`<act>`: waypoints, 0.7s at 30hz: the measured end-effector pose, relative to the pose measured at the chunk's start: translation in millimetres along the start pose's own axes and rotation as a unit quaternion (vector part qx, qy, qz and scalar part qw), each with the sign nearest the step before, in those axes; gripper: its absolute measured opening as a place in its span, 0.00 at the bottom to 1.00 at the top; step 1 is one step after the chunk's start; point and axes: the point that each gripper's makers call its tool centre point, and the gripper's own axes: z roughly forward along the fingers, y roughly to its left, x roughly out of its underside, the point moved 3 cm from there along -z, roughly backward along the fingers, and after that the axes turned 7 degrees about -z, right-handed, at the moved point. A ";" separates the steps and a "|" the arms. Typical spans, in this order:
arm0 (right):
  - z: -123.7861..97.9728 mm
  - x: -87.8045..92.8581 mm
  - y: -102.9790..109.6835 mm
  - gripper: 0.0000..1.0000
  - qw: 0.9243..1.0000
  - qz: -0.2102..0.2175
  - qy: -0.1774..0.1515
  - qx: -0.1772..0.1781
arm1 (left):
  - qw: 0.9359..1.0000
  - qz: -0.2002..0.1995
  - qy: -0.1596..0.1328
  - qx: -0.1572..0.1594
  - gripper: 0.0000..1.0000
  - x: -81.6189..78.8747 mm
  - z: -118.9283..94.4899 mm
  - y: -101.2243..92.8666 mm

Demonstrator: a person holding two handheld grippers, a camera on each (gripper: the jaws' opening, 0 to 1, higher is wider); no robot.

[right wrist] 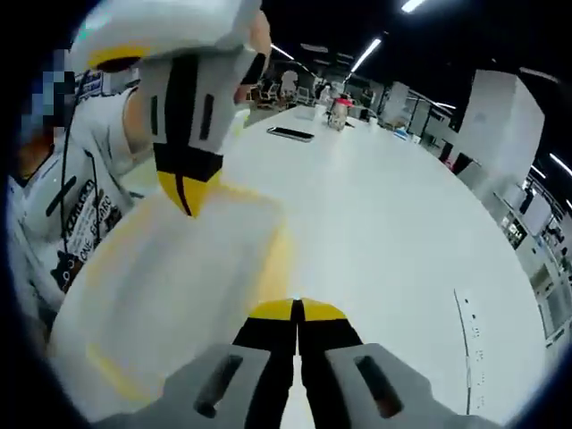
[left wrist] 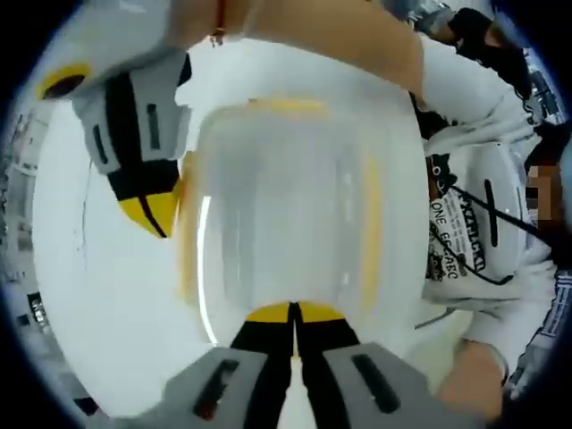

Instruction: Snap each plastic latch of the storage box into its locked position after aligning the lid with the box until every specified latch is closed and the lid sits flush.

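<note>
Grey left tool [left wrist: 293, 315] and right tool [right wrist: 296, 311], yellow-tipped black jaws; person's white printed sweatshirt [left wrist: 474, 223] (black lettering), right of frame.

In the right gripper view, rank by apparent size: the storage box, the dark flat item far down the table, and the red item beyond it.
1. Storage box, by far the largest, though closest to the camera.
2. Dark flat item.
3. Red item: about alike with the dark one; both are distant, so true sizes are unsure.

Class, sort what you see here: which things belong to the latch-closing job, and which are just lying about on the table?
Belongs to the job:
storage box
lid
left hand-held gripper
right hand-held gripper

Just lying about:
dark flat object
red-topped container
</note>
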 end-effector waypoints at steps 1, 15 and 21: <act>0.9 1.1 -0.9 0.00 1.000 -0.001 0.000 -0.001 | 1.000 0.000 0.000 0.000 0.00 0.0 0.0 0.2; 9.6 1.1 8.7 0.00 0.996 0.053 -0.053 -0.049 | 1.000 0.013 0.022 -0.004 0.00 0.1 -2.9 -6.9; 9.6 2.2 11.2 0.00 0.992 0.090 -0.061 -0.069 | 1.000 0.018 0.023 0.000 0.00 0.7 -5.7 -8.5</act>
